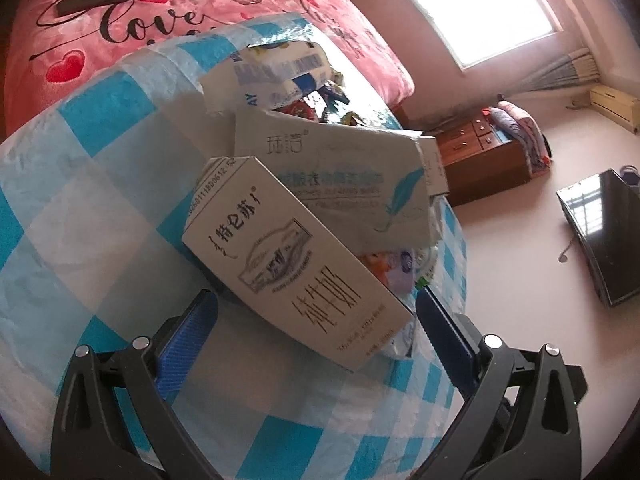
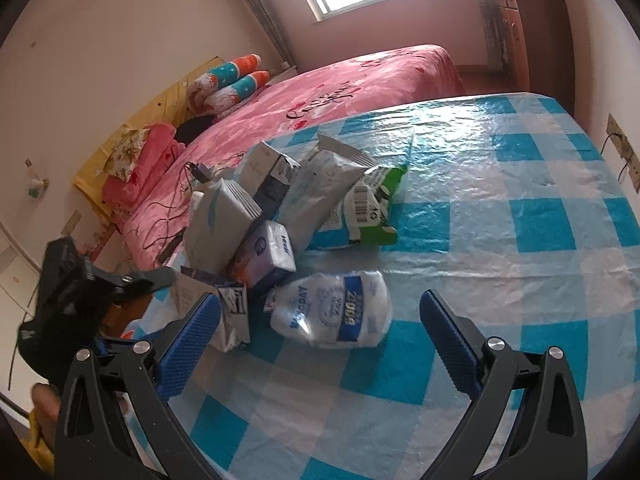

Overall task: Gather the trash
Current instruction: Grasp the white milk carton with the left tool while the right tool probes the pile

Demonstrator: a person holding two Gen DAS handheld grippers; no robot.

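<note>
A heap of trash lies on a table with a blue-and-white checked cloth [image 1: 100,184]. In the left wrist view my left gripper [image 1: 316,312] is open, its blue pads either side of the near end of a white milk carton [image 1: 288,256]; I cannot tell if they touch it. Behind the carton lie a pale wipes pack [image 1: 336,176] and a white bag [image 1: 272,72]. In the right wrist view my right gripper [image 2: 320,316] is open, just short of a crumpled white-and-blue bag [image 2: 332,312]. Further back lie a purple pack [image 2: 268,256], the wipes pack [image 2: 220,220] and a green packet [image 2: 376,208]. The left gripper [image 2: 120,284] shows at the left.
A bed with a pink cover [image 2: 340,84] stands beside the table, with cables and a charger [image 2: 200,172] on it. A wooden dresser [image 1: 480,160] and a dark TV screen [image 1: 604,236] show in the left wrist view. The table's right half [image 2: 520,200] holds only the cloth.
</note>
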